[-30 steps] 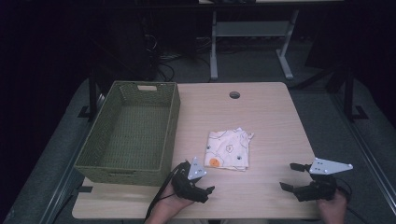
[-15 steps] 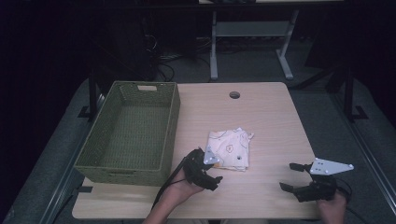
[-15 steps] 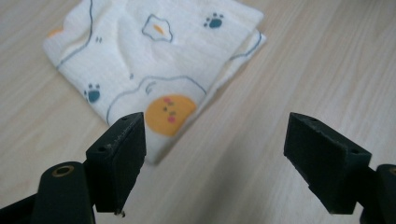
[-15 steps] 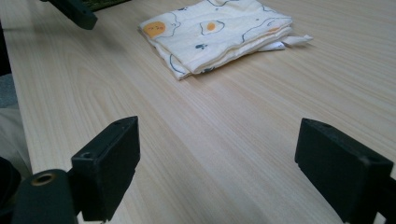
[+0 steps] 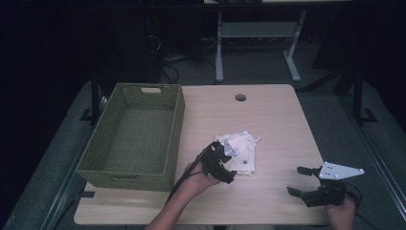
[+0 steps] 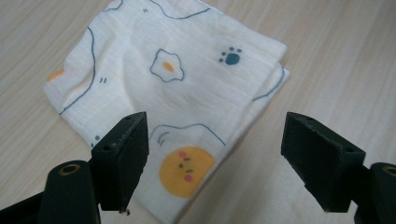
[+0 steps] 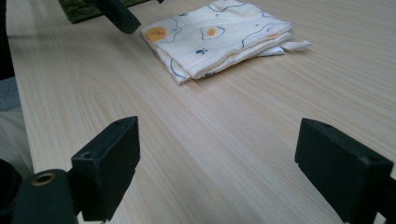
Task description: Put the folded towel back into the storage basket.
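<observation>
A folded cream cloth [image 5: 243,152] printed with fried eggs, paw marks and an orange face lies on the light wooden table [image 5: 268,115]. My left gripper [image 5: 229,165] hovers over the cloth's near left corner, jaws open. In the left gripper view the cloth [image 6: 173,88] lies just beyond the spread jaws of my left gripper [image 6: 217,154], with nothing between them. My right gripper [image 5: 299,180] rests open near the table's front right edge, apart from the cloth. In the right gripper view the cloth [image 7: 219,35] lies farther off past the open right gripper [image 7: 231,168].
A green woven basket [image 5: 135,135] stands on the table's left side, beside the cloth. A round cable hole [image 5: 240,97] sits near the far edge. Dark floor, cables and a desk frame [image 5: 253,43] lie behind the table.
My left gripper has moved forward and right from the table's front edge to hover over the cloth's near corner. The right gripper has stayed in place.
</observation>
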Demonstrator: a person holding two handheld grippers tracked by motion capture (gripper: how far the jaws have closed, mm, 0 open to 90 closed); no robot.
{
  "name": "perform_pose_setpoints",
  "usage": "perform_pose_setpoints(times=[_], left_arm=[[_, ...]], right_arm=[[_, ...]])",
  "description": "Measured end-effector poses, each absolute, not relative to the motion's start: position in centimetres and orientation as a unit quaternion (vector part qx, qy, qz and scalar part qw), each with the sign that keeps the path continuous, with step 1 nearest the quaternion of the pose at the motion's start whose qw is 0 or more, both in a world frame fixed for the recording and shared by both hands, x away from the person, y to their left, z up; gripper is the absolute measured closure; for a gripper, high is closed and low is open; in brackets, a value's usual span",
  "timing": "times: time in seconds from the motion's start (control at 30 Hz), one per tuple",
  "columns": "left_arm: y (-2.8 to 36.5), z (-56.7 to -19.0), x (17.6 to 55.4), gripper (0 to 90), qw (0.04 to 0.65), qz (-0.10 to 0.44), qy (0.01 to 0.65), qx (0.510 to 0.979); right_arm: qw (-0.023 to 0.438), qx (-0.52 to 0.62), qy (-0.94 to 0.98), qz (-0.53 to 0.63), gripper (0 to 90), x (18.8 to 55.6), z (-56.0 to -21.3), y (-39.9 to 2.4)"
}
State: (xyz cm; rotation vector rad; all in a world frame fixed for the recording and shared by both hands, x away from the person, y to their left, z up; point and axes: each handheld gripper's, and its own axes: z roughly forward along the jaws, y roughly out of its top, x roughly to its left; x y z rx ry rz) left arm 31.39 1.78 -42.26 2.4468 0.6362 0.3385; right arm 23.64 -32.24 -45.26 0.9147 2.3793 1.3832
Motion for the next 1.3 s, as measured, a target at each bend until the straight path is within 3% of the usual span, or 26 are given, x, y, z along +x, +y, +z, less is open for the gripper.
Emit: perform_pose_setpoints(times=[0.77, 1.3], left_arm=[[-1.3, -43.3, 37.5, 28.6, 0.250, 0.110, 0.261, 0.926], [-2.3, -44.8, 39.7, 32.5, 0.219, 0.077, 0.287, 0.929]], right_arm=[[0.120, 0.308, 0.811, 0.483, 13.5, 23.5, -45.1, -32.4], [0.123, 0.304, 0.809, 0.488, 13.5, 23.4, -45.0, -32.6]])
